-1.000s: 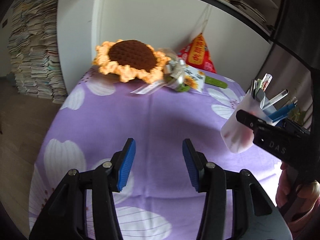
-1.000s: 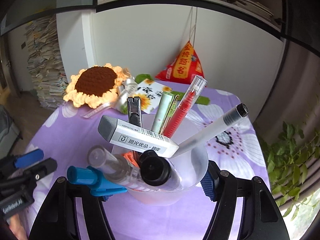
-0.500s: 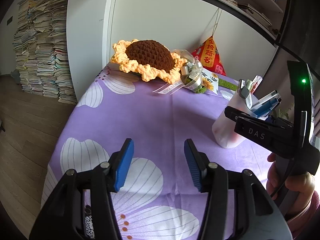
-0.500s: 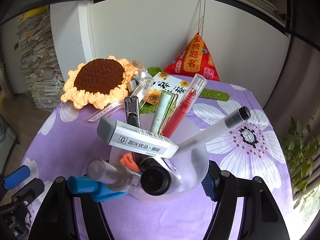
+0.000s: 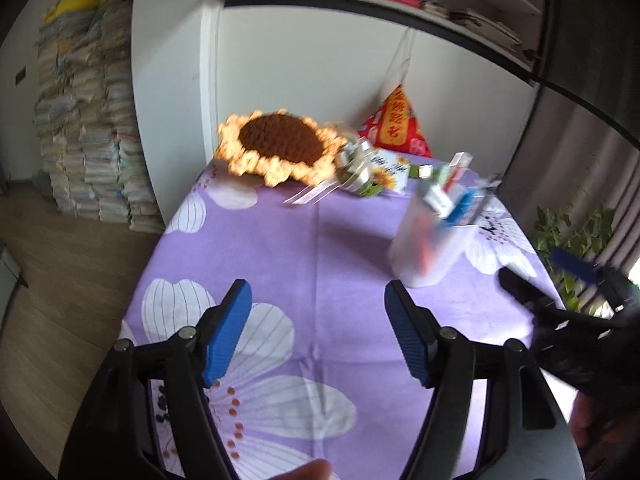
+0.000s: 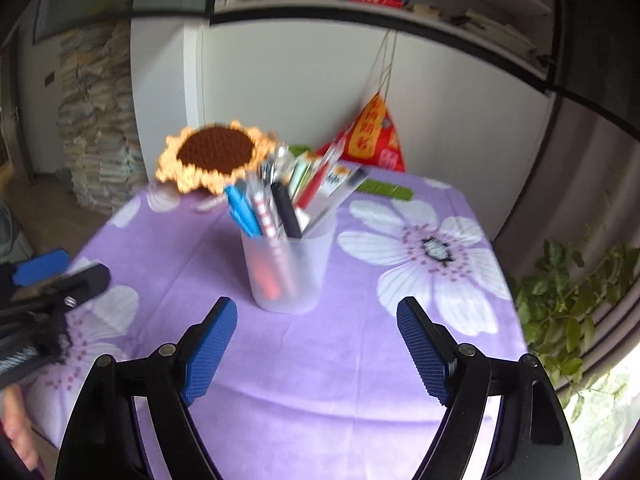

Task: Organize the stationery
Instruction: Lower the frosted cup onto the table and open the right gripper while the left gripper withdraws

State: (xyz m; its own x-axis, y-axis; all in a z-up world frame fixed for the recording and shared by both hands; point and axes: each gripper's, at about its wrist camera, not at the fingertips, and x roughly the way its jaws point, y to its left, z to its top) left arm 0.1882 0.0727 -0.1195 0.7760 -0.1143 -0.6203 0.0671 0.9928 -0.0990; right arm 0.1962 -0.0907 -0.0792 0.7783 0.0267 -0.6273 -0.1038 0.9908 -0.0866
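Note:
A frosted plastic cup full of pens, markers and an eraser stands upright on the purple flowered tablecloth. It also shows in the left wrist view, to the right. My right gripper is open and empty, pulled back from the cup, which stands free ahead of its fingers. My left gripper is open and empty over the cloth, left of the cup. The right gripper's fingers show at the right edge of the left wrist view.
A crocheted sunflower, a ribboned card and a red triangular pouch lie at the table's back against the white wall. A green strip lies behind the cup. Stacked papers stand left; a plant right.
My right gripper has let go of the cup, opened and pulled back; the cup now stands on the table. Both views have drawn back from the table.

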